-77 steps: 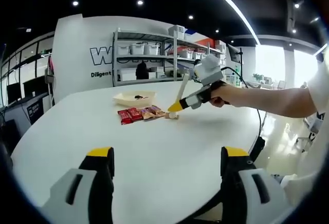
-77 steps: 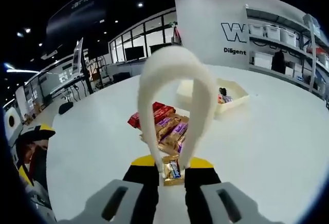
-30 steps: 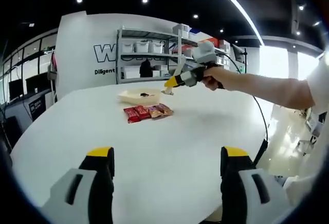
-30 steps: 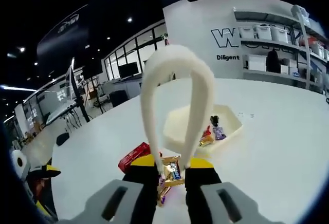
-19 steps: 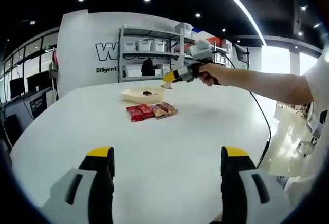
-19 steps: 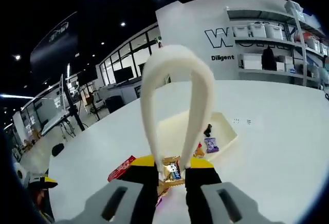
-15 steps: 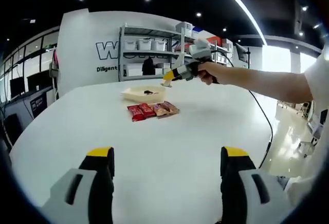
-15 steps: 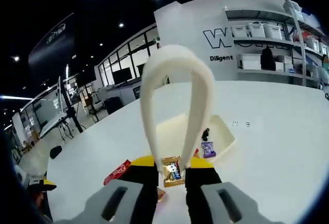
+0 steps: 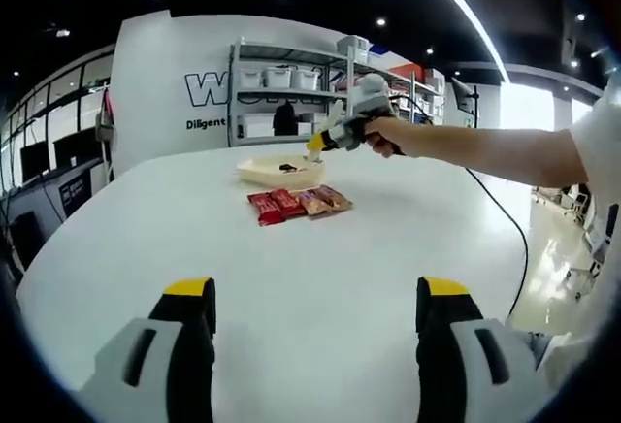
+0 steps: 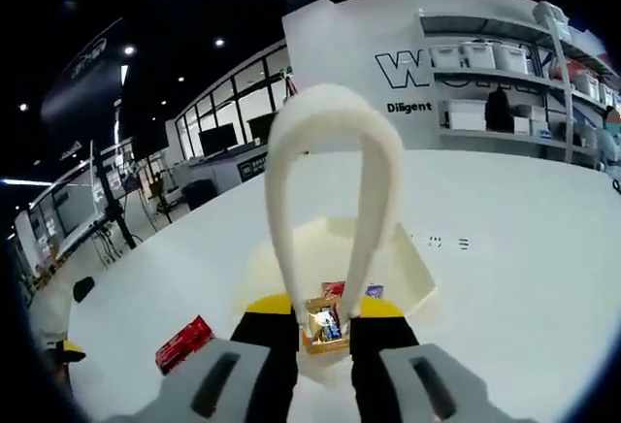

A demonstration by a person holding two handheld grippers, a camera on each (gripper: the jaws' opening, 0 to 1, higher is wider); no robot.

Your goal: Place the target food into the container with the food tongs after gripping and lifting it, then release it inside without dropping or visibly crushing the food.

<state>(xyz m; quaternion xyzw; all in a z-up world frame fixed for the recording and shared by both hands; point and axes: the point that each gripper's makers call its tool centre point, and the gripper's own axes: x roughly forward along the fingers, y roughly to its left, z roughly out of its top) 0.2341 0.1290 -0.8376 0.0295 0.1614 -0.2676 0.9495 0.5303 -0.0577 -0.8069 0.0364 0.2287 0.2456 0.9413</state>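
Note:
My right gripper (image 10: 324, 314) is shut on white food tongs (image 10: 330, 142), whose looped handle arches up the middle of the right gripper view. The tong tips pinch a small gold-wrapped snack (image 10: 324, 326), which hangs over the cream tray (image 10: 408, 266). A red packet and a purple packet lie in that tray. In the left gripper view a hand holds the right gripper (image 9: 338, 136) just above the tray (image 9: 262, 168). A row of wrapped snacks (image 9: 297, 202) lies in front of the tray. My left gripper (image 9: 316, 293) stands open near the table's edge, nothing between its fingers.
A red packet (image 10: 182, 342) lies on the white table (image 9: 320, 258) left of the tray. The person's arm (image 9: 485, 156) reaches in from the right. Shelves with bins (image 9: 291, 93) stand behind the table.
The right gripper has carried the tongs and gold snack away from the row of packets and on over the tray. The left gripper stays open and low.

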